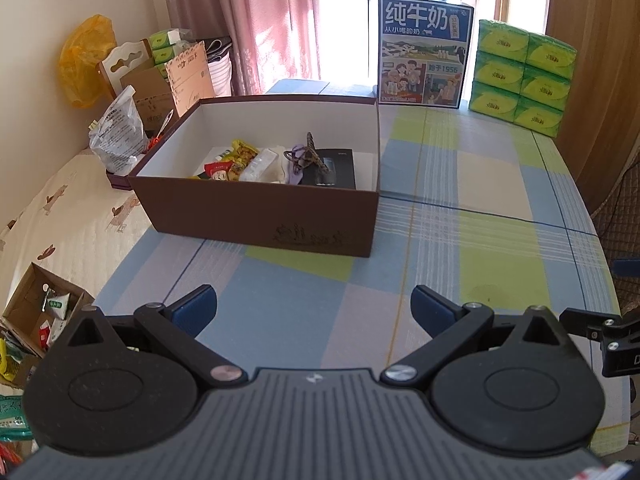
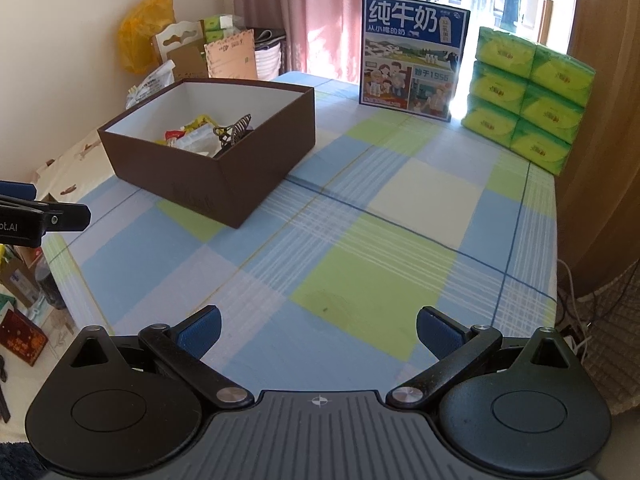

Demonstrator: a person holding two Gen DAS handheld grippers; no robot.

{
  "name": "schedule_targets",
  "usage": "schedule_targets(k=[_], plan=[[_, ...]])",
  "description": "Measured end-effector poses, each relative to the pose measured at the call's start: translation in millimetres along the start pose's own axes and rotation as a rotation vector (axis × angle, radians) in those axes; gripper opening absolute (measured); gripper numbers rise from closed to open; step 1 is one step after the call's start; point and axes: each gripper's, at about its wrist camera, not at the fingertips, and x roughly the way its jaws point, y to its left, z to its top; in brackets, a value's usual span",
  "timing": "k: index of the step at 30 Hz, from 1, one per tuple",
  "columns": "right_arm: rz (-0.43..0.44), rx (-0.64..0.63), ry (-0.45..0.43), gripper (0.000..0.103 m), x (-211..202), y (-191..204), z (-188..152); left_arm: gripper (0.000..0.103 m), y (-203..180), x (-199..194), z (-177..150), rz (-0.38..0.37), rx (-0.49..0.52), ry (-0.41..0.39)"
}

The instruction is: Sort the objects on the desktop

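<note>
A brown box with a white inside stands on the checked tablecloth, left of centre in the left wrist view and at upper left in the right wrist view. Inside lie snack packets, a dark hair claw, a purple cord and a black flat case. My left gripper is open, with nothing between its blue pads, well short of the box. Over bare cloth nearer the table's front, my right gripper is also open and holds nothing.
A blue milk carton and stacked green tissue packs stand at the table's far edge. Bags and cardboard boxes crowd the left beyond the table. A small open carton sits on the floor at left. A wooden panel rises at right.
</note>
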Motion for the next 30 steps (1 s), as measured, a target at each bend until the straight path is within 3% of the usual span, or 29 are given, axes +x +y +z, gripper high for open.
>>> schedule_targets(k=[30], plan=[[0.019, -0.018, 0.046, 0.101, 1, -8, -16, 0.102, -14, -7, -21, -0.008, -0.007, 0.057]])
